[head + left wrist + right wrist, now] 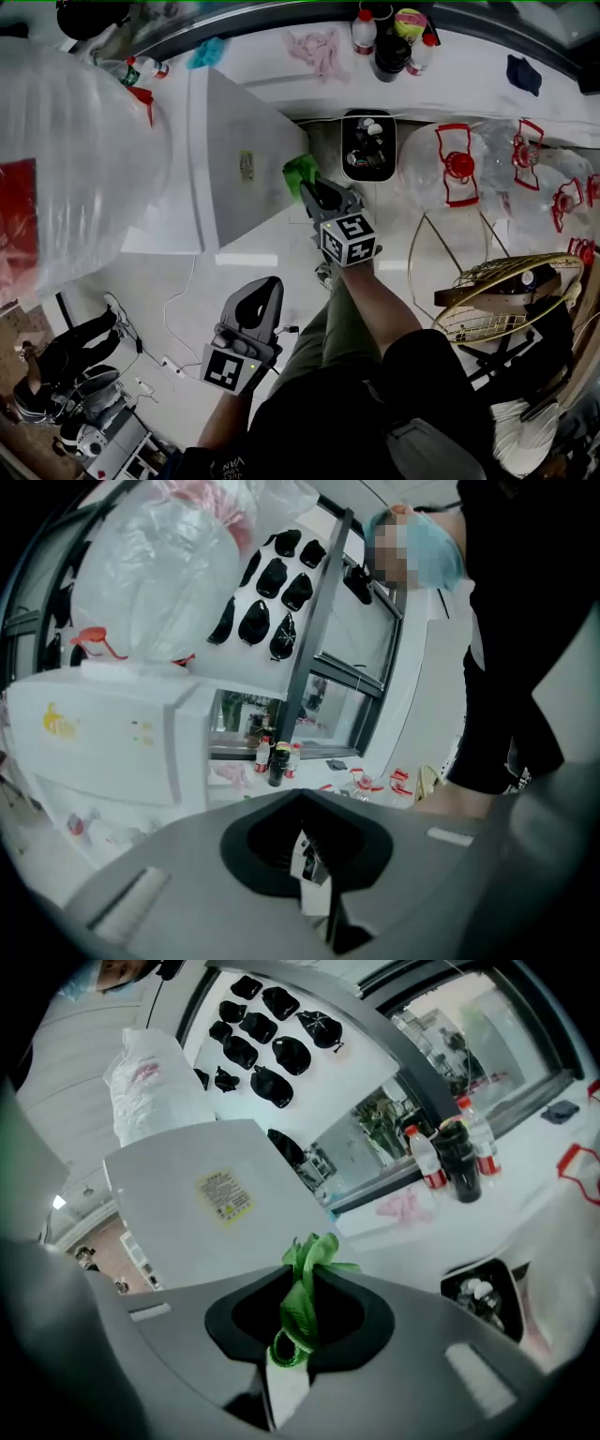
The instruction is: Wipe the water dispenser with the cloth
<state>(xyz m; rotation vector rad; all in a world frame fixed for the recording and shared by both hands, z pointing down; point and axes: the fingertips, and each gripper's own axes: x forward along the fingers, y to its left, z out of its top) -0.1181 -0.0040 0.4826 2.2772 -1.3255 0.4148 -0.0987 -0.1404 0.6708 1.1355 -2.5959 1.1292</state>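
While the right gripper pinches the green cloth tight at the side of the white water dispenser and the left gripper hangs closed and empty, wiping seems to be starting, so next the cloth needs pressing flat against that panel.

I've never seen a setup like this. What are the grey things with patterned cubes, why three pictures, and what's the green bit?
No robot: a person holds a two-jaw gripper in each hand, and the patterned cubes are part of them. The head view comes from a camera on the person's head, looking down; the other two come from cameras riding on each gripper. The right gripper is shut on a green cloth, by the side of the white water dispenser, which carries a big bottle wrapped in plastic. The left gripper hangs lower, jaws together, holding nothing. Water jugs sit on the floor.
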